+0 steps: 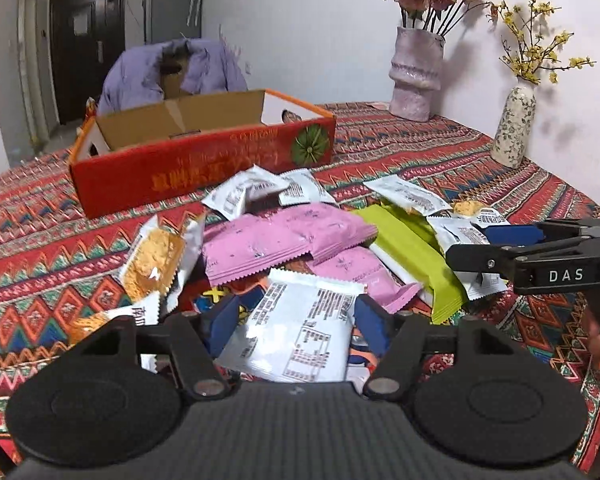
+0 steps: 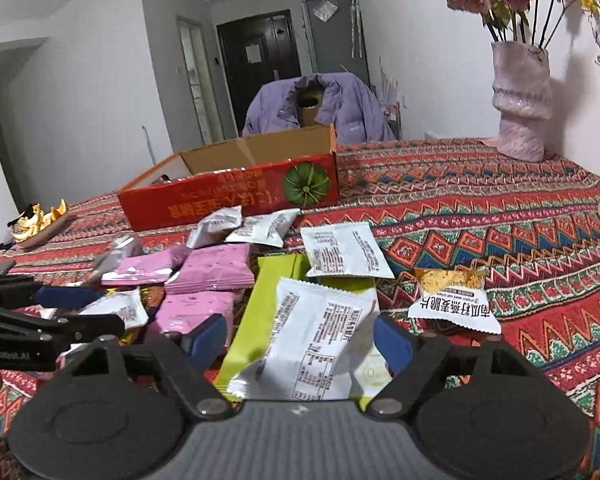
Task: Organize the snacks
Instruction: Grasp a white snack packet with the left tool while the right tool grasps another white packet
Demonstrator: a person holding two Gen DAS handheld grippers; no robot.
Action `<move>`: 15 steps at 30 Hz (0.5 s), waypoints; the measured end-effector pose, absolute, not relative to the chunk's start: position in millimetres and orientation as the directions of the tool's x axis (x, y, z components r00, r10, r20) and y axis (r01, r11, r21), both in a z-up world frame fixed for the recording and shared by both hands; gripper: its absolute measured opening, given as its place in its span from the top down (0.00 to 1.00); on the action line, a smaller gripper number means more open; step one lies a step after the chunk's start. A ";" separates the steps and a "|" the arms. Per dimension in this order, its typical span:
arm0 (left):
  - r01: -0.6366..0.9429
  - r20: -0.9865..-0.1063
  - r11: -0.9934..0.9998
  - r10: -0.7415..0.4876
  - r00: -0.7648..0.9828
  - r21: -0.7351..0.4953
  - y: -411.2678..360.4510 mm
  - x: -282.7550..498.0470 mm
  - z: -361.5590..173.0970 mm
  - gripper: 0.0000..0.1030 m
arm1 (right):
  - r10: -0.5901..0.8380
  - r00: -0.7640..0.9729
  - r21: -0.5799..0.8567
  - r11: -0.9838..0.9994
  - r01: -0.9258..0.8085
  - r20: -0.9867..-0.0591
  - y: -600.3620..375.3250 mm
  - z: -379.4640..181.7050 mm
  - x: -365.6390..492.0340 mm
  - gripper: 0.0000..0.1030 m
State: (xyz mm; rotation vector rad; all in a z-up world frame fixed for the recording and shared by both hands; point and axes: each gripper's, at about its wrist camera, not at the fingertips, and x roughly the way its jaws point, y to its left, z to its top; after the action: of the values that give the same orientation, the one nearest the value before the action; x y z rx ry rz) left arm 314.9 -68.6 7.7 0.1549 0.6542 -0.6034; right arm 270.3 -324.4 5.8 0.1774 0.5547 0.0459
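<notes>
A pile of snack packets lies on the patterned tablecloth [image 1: 440,152]: pink packets [image 1: 284,240], green packets [image 1: 412,256], white packets and orange-printed ones [image 1: 152,260]. My left gripper [image 1: 298,322] is open, its blue fingers on either side of a white packet [image 1: 300,332] lying on the pile. My right gripper [image 2: 300,338] is open around another white packet [image 2: 312,344] that lies on a green packet [image 2: 256,320]. An open red cardboard box [image 1: 204,168] stands behind the pile; it also shows in the right wrist view [image 2: 236,192].
A lilac vase with roses [image 1: 418,72] and a speckled vase with yellow sprigs [image 1: 514,128] stand at the back right. A chair with a purple jacket [image 1: 172,68] is behind the box. A small tray with orange peel [image 2: 40,220] sits at the far left.
</notes>
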 end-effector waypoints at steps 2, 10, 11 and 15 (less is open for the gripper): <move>0.580 -0.619 0.813 -0.483 0.619 -0.055 -69.5 316.3 5.3 0.33 | 0.087 0.844 0.169 0.986 0.004 -0.528 -323.6 3.6 272.6 0.35; 0.547 -0.614 0.837 -0.449 0.650 -0.033 -77.4 298.8 4.7 0.53 | 0.107 0.841 0.144 0.989 -0.035 -0.531 -321.1 0.7 264.7 0.58; 0.538 -0.610 0.843 -0.440 0.658 -0.028 -77.2 295.1 5.4 0.54 | 0.102 0.840 0.136 0.990 -0.034 -0.533 -320.9 0.7 263.7 0.58; 0.495 -0.591 0.869 -0.412 0.693 -0.026 -75.0 279.2 11.4 0.56 | 0.113 0.844 0.135 0.990 -0.049 -0.525 -320.7 -1.9 262.5 0.55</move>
State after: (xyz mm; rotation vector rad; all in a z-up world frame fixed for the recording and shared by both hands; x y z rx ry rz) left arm 279.2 -75.0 11.4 0.1396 0.6249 -0.5081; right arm 262.5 -320.7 -1.9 0.1177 0.5605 0.0856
